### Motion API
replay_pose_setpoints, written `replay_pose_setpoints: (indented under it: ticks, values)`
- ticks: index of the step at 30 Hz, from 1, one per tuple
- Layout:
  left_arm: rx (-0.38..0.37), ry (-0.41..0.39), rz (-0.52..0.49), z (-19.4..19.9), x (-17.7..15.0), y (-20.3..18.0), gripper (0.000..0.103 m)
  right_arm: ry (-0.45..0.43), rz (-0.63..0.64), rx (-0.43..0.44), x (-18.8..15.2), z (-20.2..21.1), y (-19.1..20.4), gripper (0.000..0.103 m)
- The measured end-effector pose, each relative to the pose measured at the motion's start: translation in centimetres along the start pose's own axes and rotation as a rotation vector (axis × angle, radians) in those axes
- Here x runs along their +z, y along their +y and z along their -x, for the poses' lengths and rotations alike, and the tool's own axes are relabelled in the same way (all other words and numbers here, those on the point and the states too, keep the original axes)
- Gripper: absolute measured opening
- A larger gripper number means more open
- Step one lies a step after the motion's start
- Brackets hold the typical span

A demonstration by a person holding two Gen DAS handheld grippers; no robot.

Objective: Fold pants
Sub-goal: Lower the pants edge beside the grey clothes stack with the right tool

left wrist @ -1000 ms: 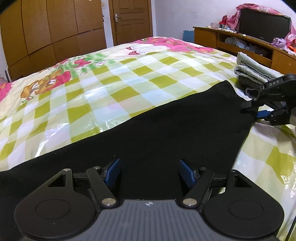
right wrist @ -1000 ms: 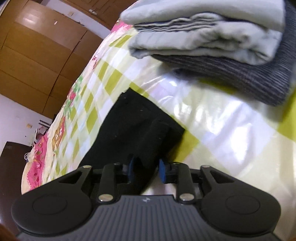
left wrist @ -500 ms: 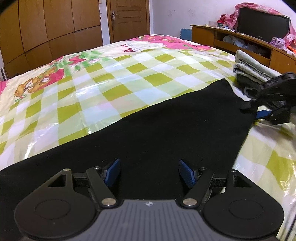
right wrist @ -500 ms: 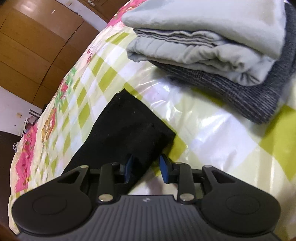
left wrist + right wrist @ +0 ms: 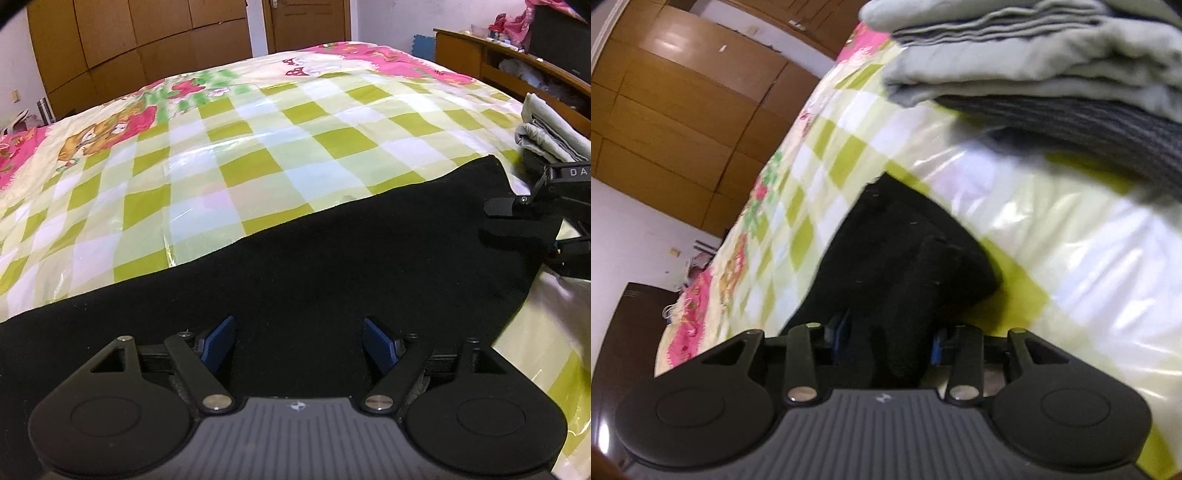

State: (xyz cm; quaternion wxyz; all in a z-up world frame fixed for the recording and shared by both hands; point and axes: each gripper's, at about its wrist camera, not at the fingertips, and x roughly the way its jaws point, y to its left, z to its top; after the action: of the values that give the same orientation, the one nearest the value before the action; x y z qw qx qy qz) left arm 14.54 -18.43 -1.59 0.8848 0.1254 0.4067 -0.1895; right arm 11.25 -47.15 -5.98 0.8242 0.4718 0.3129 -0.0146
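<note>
Here the pants [image 5: 897,266] hem beside the folded stack [image 5: 1052,74] is being pinched by the right gripper [image 5: 886,343], presumably for folding, while the left gripper [image 5: 299,341] is being held wide open, empty, over the cloth.

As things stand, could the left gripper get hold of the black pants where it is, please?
Probably yes. The left gripper is open with the black pants spread flat right under and ahead of its fingers, nothing between them. The right gripper, shut on the far hem, sits well off to the side.
</note>
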Motion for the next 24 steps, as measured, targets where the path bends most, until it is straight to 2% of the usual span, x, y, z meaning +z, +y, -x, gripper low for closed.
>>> replay_pose_setpoints:
  ticks: [1,2,4,9,14,15,16,17,20,24]
  values:
    - [0.001,0.002,0.001,0.0,0.1,0.0,0.088,0.002,0.001,0.000,0.0,-0.1,0.1,0.040]
    - [0.001,0.006,0.004,0.0,0.1,0.0,0.088,0.005,0.011,-0.004,0.0,-0.2,0.2,0.031]
    - [0.001,0.010,0.010,0.1,0.1,0.1,0.088,0.001,0.012,-0.009,-0.2,0.0,0.3,0.021]
    - [0.002,0.019,0.015,0.1,0.1,0.0,0.088,0.009,0.020,0.003,-0.5,-0.3,0.0,0.021]
    - [0.002,0.028,0.022,0.1,0.2,0.0,0.088,0.028,0.044,0.027,-0.4,-1.2,0.7,0.026]
    - [0.001,0.028,0.023,0.1,0.2,0.0,0.088,0.030,0.055,0.019,-0.4,-1.3,0.8,0.025]
    - [0.000,0.028,0.025,0.2,0.2,0.1,0.088,0.027,0.052,0.008,-0.4,-1.2,0.8,0.015]
    - [-0.003,0.027,0.026,0.2,0.2,0.1,0.089,0.025,0.038,0.008,-0.3,-1.0,0.7,0.011]
    - [-0.010,0.020,0.027,0.6,0.2,0.2,0.089,-0.011,-0.011,0.057,-0.3,0.6,0.3,0.008]
    - [0.000,0.005,0.031,1.4,-0.2,0.9,0.089,-0.068,-0.021,0.071,-0.6,2.8,0.9,0.008]
